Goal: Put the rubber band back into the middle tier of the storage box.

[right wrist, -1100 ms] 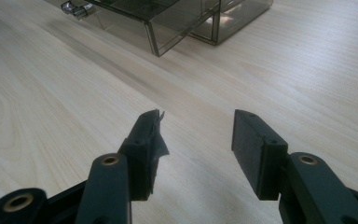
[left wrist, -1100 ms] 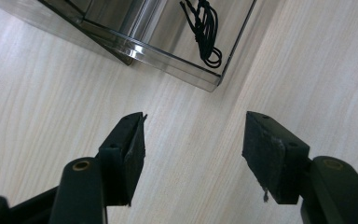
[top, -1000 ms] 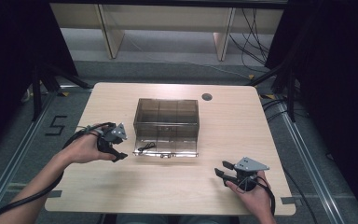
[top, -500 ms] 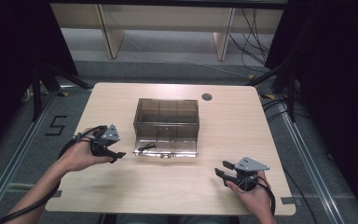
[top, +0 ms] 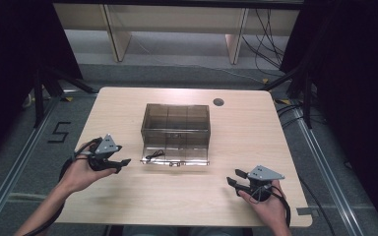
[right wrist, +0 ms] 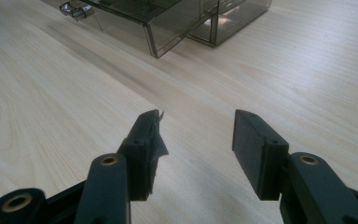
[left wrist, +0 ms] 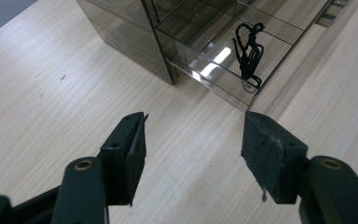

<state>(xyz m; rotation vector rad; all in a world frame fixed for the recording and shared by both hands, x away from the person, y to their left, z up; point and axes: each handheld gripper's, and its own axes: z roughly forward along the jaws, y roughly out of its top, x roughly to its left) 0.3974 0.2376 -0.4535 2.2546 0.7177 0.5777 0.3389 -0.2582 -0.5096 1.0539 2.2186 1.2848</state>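
Left gripper (top: pixel 120 163) is hovering with its jaws spread wide and nothing between them, just beside the front left corner of the drawer box (top: pixel 176 122), which is sitting mid-table (top: pixel 128 206). Its lowest drawer (top: pixel 174 153) is standing pulled out, and a small coiled black cord (left wrist: pixel 248 52) is lying inside near the left end. Right gripper (top: pixel 233 178) is resting well apart at the near right, jaws likewise parted and empty.

That cord is looking light, limp and springy, so it is likely going to flop or slip; pinching the bundled middle from above seems safest. The box is looking like thin, stiff, smooth plastic, probably light enough to slide when pushed. Its drawer is best moved by the small metal knobs (right wrist: pixel 72 10) on the front.
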